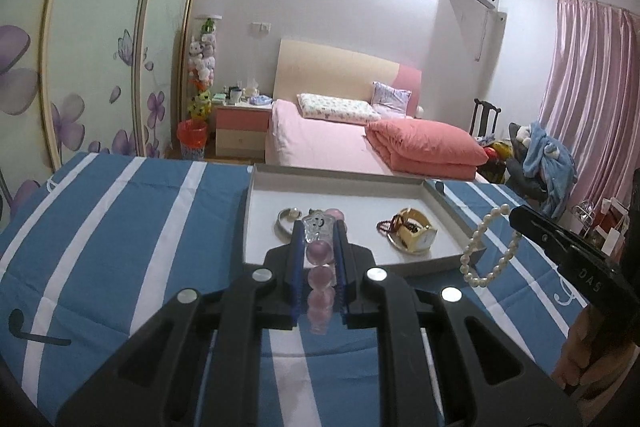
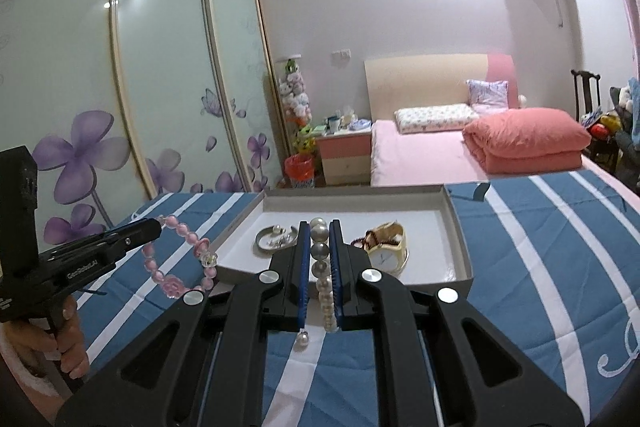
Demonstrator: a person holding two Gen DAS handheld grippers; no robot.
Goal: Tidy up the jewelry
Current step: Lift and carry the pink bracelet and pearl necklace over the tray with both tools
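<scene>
- Left wrist view: the left gripper (image 1: 318,227) is closed on a pink bead bracelet (image 1: 320,277); the beads run in a line between its blue-edged fingers (image 1: 297,259), and a clear charm sits at the tips.
- Same view: the right gripper (image 1: 516,217) enters from the right edge, with a pearl bracelet (image 1: 486,247) hanging as a loop from its tip, above the near right corner of the tray (image 1: 256,187).
- Right wrist view: the right gripper (image 2: 319,231) is clamped on the pearl bracelet (image 2: 322,267); the pearls run between its fingers (image 2: 335,259), and one loose pearl hangs below near the gripper body.
- Same view: the left gripper (image 2: 158,225) holds the pink bead bracelet (image 2: 180,259) as an open loop over the striped cloth (image 2: 540,247), just left of the tray (image 2: 456,215). A hand (image 2: 60,339) grips its handle.
- Tray: a shallow white cardboard tray rests on the blue and white striped cloth (image 1: 120,227).
- Tray contents: a silver bangle (image 1: 286,221) lies at the left; a gold watch (image 1: 416,233) with a white dial lies at the right, with a dark red bead string (image 1: 386,225) touching it.
- Both bracelets are held clear of the cloth, outside the tray.
- Background: a pink bed (image 2: 420,155) and a wardrobe (image 2: 160,67) with purple flower doors.
</scene>
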